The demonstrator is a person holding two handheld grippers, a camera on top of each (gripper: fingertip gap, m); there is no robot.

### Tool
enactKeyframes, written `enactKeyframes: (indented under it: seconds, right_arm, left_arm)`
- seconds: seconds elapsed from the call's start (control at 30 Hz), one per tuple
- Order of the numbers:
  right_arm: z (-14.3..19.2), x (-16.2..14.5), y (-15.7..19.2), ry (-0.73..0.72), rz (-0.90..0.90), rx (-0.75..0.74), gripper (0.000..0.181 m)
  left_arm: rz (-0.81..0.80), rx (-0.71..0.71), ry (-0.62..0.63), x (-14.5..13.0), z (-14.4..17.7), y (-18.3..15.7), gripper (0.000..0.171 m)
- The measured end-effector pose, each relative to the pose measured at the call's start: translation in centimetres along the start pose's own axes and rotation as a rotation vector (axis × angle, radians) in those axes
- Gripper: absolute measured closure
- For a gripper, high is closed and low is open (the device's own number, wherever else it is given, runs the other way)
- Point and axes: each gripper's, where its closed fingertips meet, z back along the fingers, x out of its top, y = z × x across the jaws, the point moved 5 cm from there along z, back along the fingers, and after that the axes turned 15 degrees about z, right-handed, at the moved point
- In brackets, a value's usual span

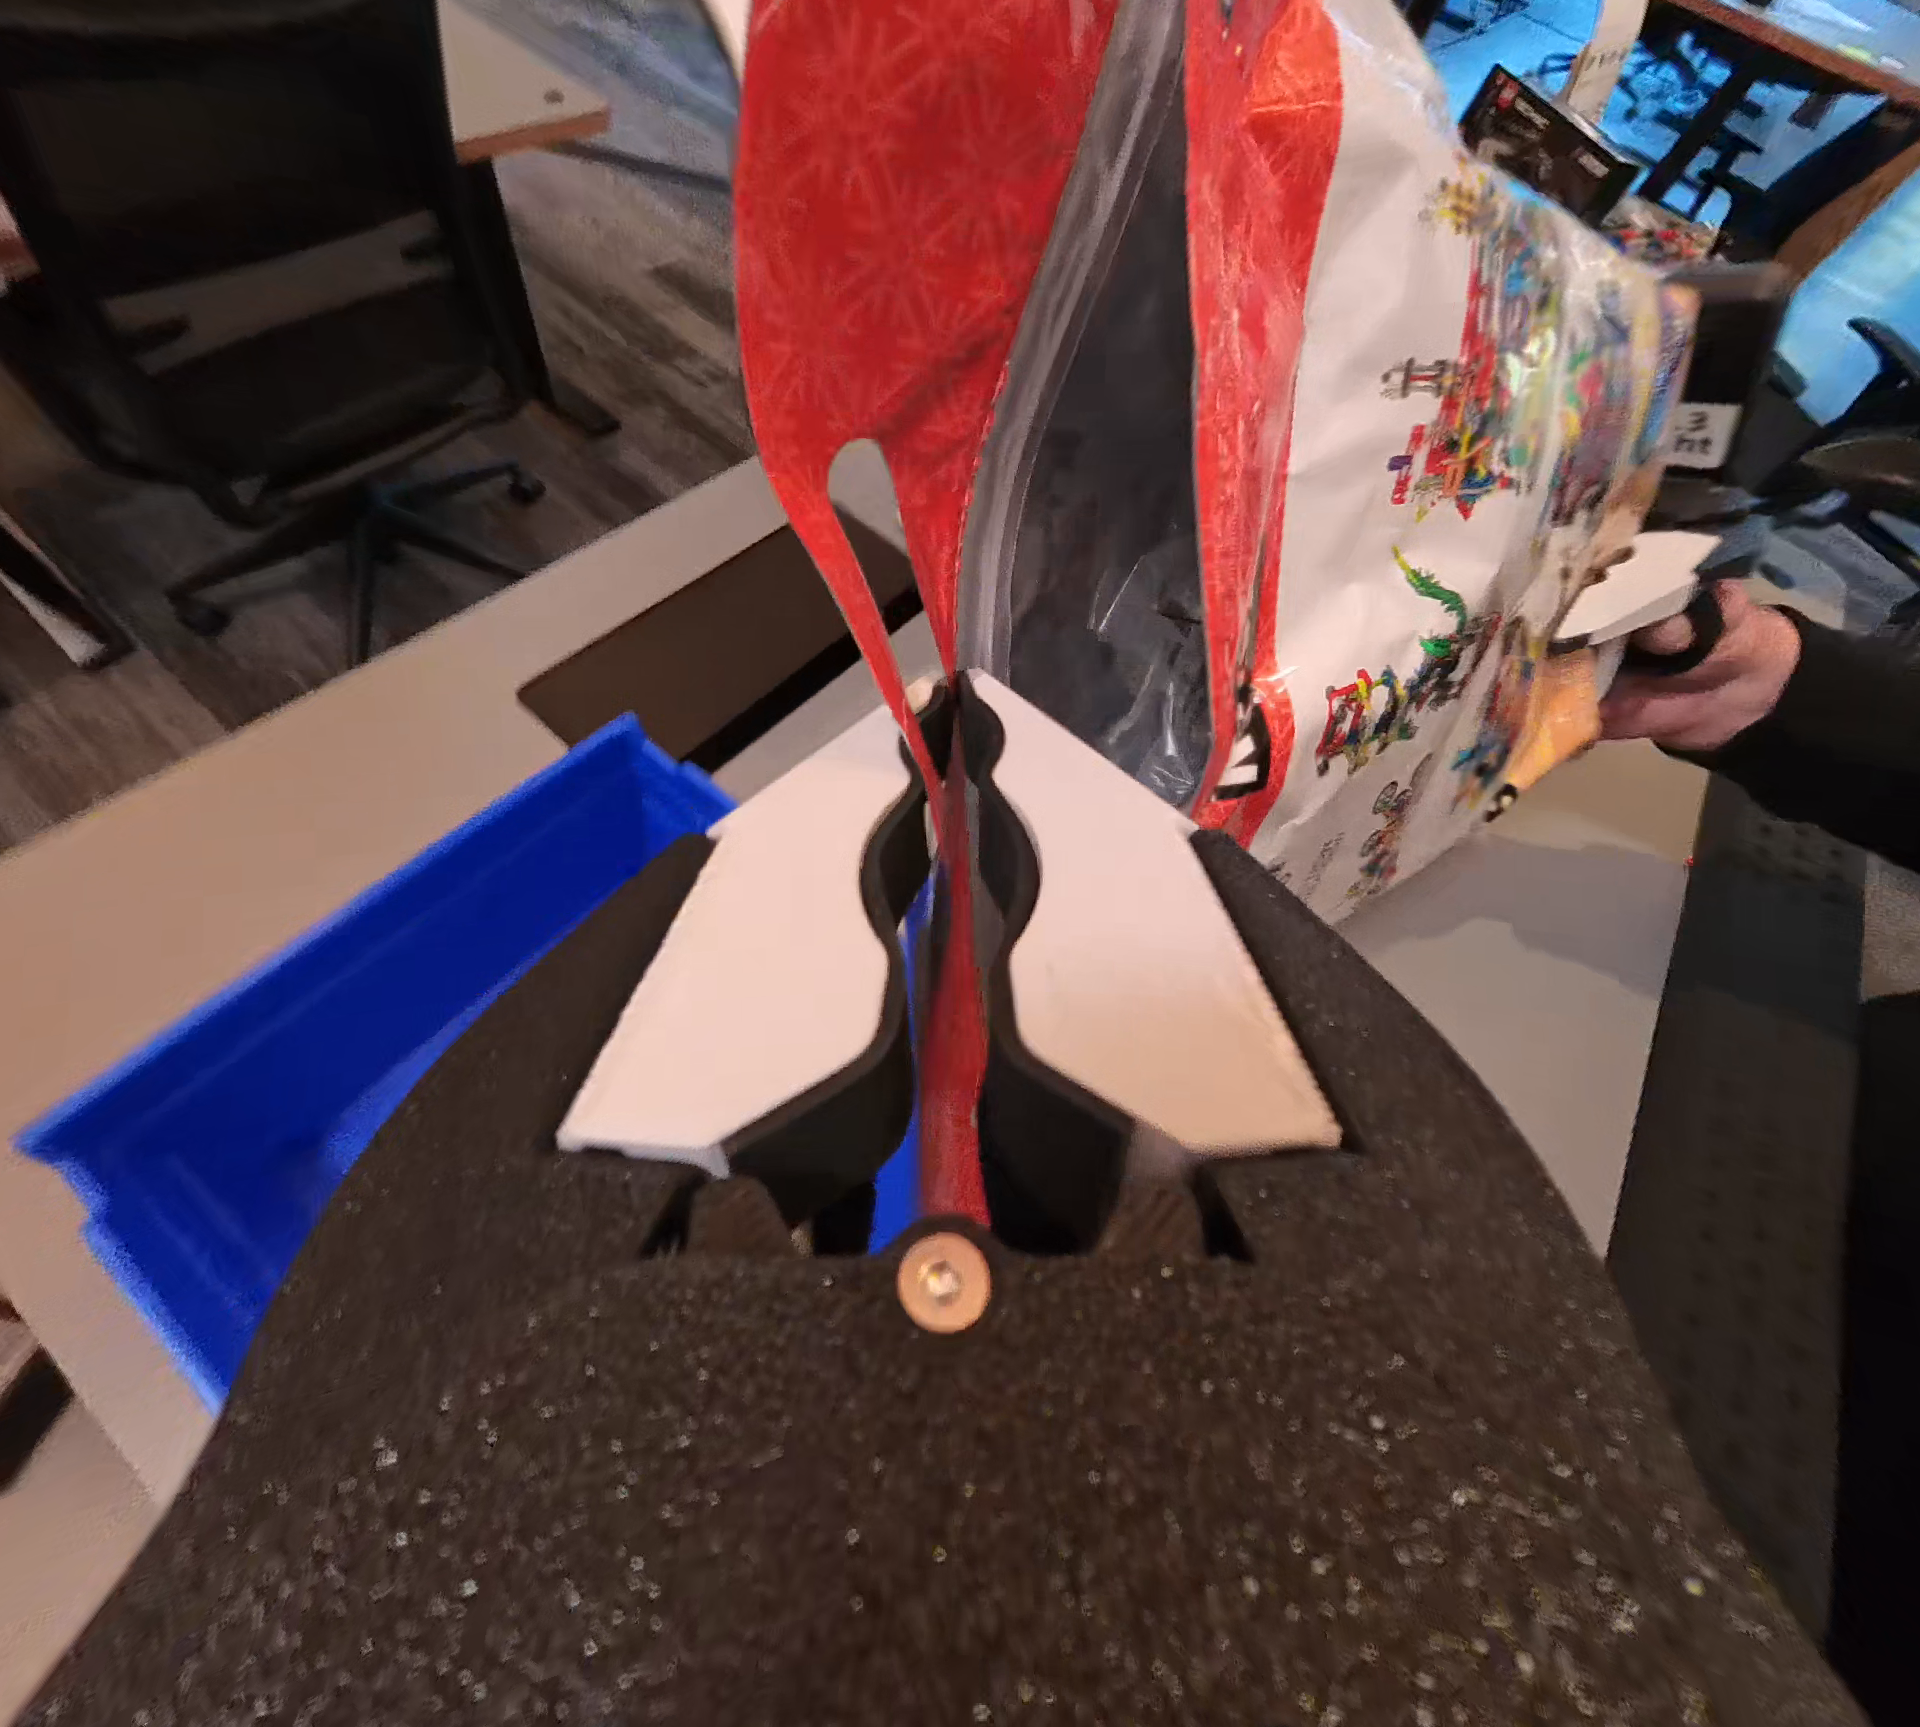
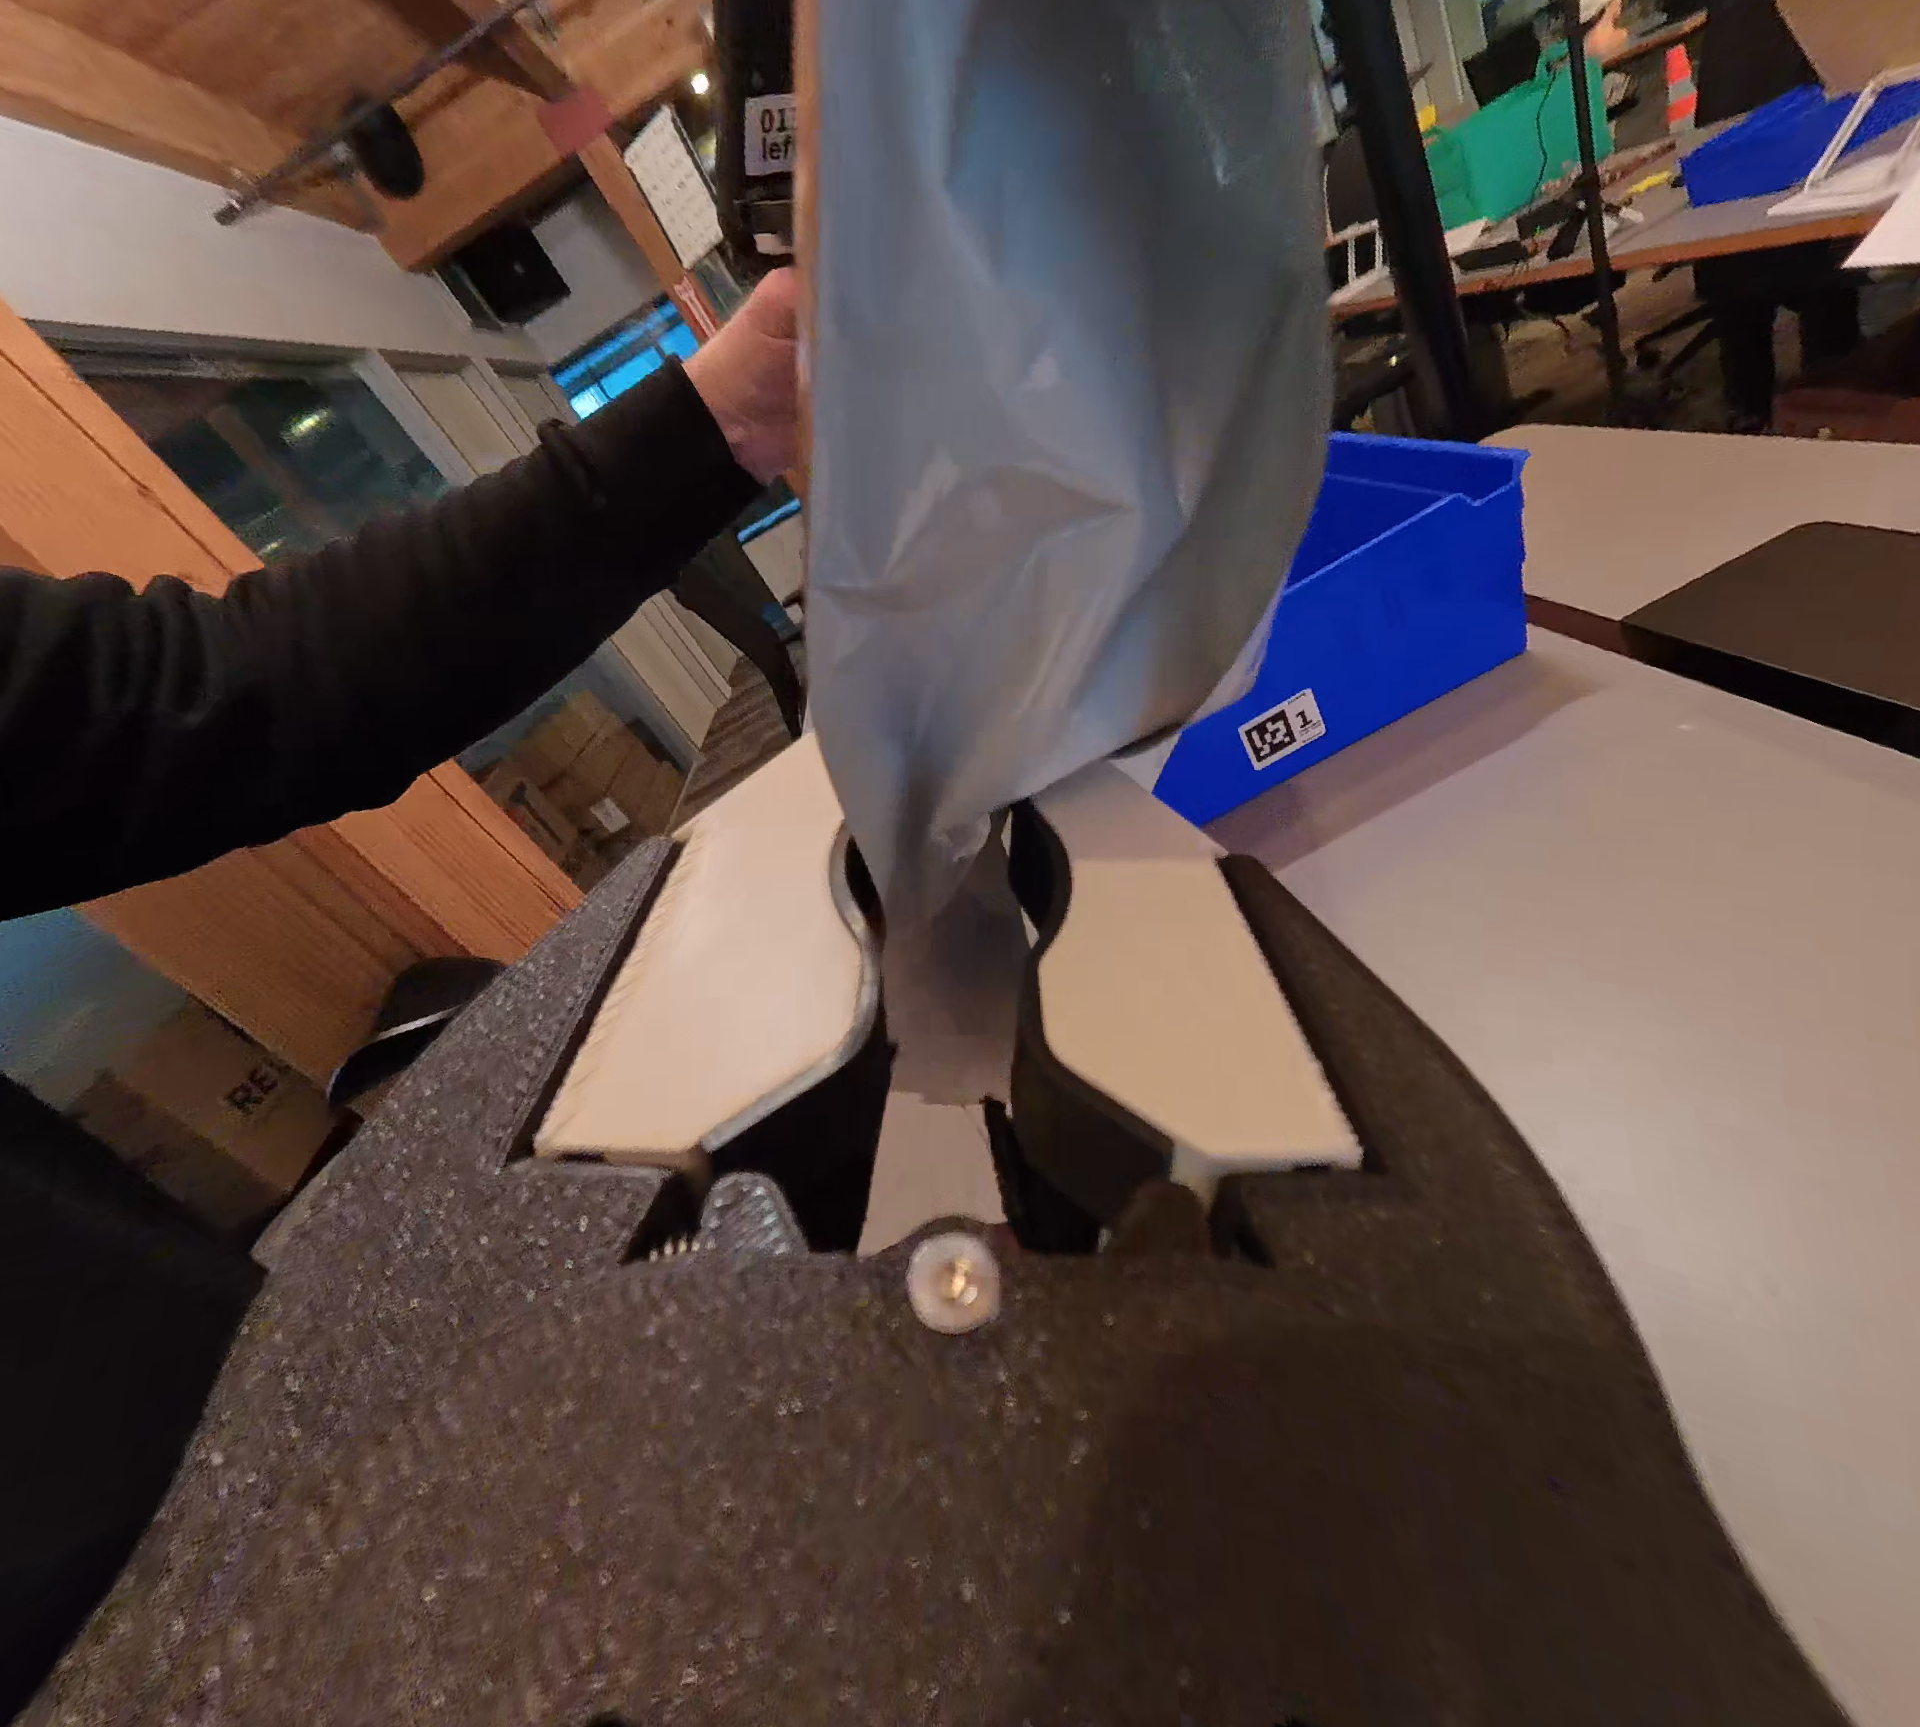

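Left gripper (image 1: 954, 690) clenched on the red handle strip of a limp, slippery plastic bag (image 1: 1299, 389); right gripper (image 2: 940, 856) pinching its bottom corner above the blue bin (image 2: 1392, 628).

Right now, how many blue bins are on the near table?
1. The blue bin sits on the grey table, behind the bag that the left gripper and right gripper clamp; others may be hidden.

The big red and white bag (image 1: 1299, 389) hung between the two grippers and filled the middle, its gaping mouth the only opening there. A blue bin (image 2: 1392, 607) stood on the grey desk (image 2: 1558, 1002) close behind the bag, blocking that side. Right of the bin the desk lay bare, up to a dark panel (image 2: 1808, 617) at its far edge
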Motion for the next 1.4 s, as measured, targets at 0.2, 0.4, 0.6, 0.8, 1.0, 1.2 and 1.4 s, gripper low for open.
enactKeyframes:
  seconds: [0.2,0.4,0.6,0.8,1.0,1.2,1.4]
  right_arm:
    - [-3.8,-0.5,-0.4,0.123,-0.035,0.018,0.175]
    - [-6.3,-1.0,-1.3,0.218,-0.118,0.017,0.176]
    - [-7.0,-0.1,-2.8,0.264,-0.224,0.009,0.179]
    - [-7.6,0.2,-3.5,0.268,-0.270,0.007,0.179]
    - [-8.2,1.4,-2.9,0.302,-0.244,0.004,0.179]
    - [-7.7,3.2,-2.3,0.345,-0.198,0.019,0.179]
    - [-5.9,4.7,-2.0,0.397,-0.160,0.012,0.179]
  left_arm:
    - [0.280,0.033,0.066,-4.9,-1.0,6.8,0.171]
    - [0.441,0.187,0.178,-9.7,-3.4,11.1,0.156]
    - [0.414,0.316,0.054,-8.9,-1.6,11.6,0.120]
    - [0.169,0.545,0.010,-6.4,3.6,11.4,0.112]
    - [0.390,0.612,0.233,-11.5,4.7,17.8,0.114]
    - [0.481,0.547,0.258,-14.6,3.1,17.4,0.164]
    - [0.469,0.521,0.276,-16.1,0.9,12.7,0.167]
